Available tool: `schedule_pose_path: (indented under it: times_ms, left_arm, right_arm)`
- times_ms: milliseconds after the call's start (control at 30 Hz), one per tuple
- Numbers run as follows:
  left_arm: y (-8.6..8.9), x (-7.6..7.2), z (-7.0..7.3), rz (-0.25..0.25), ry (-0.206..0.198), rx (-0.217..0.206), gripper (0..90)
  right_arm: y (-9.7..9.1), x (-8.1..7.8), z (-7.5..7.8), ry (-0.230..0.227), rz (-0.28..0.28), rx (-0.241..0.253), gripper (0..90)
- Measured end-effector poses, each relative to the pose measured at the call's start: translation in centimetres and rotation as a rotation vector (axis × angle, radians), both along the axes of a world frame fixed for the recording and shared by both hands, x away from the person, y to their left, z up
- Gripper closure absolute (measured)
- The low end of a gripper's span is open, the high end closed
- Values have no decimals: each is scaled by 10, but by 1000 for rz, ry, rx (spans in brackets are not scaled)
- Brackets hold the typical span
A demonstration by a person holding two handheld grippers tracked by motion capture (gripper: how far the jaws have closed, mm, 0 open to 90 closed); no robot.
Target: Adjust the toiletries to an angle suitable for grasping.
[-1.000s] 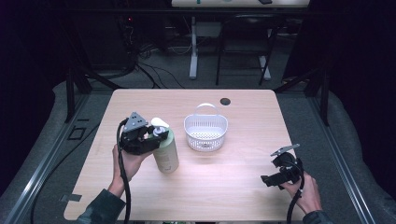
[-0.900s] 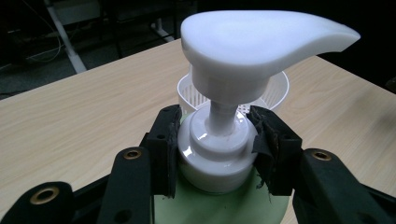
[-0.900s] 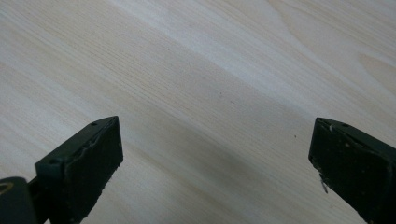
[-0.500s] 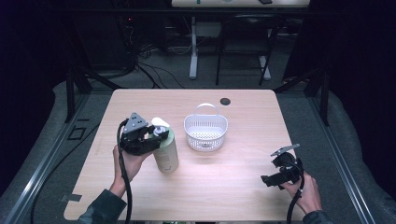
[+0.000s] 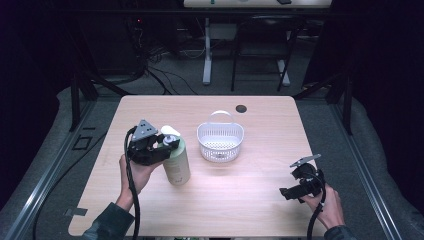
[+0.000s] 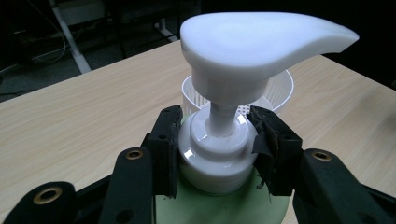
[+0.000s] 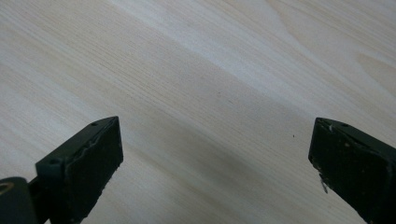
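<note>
At table's left: left gripper (image 6: 217, 140) pinching pump bottle (image 5: 176, 161) collar, seemingly upright; right gripper (image 7: 215, 154) spread.

Light wood-grain table (image 5: 240, 200), rounded corners. White perforated basket (image 5: 220, 144) w/ handle stands near centre, slightly twd far edge. Green pump bottle (image 5: 177, 162) w/ white pump head upright on left half, beside basket, apart from it. Small black round spot (image 5: 241, 108) near far edge, right of middle.

A pale green plastic pump bottle (image 5: 177, 162) with a white collar and broad white pump head (image 6: 261, 39) stands upright on the table's left half, near a white basket.
</note>
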State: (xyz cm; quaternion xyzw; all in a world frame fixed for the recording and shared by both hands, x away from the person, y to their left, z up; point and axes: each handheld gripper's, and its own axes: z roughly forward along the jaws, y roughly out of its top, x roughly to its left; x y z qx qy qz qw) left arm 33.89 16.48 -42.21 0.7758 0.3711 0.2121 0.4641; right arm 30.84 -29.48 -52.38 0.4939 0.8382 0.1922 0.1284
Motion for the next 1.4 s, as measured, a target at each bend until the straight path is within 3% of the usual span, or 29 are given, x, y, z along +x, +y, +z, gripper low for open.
schedule_pose_path:
  times_ms: [1400]
  left_arm:
    - [1,-6,25,-31,-1,2,555]
  right_arm:
    - [-1,-2,4,-13,-1,-2,24]
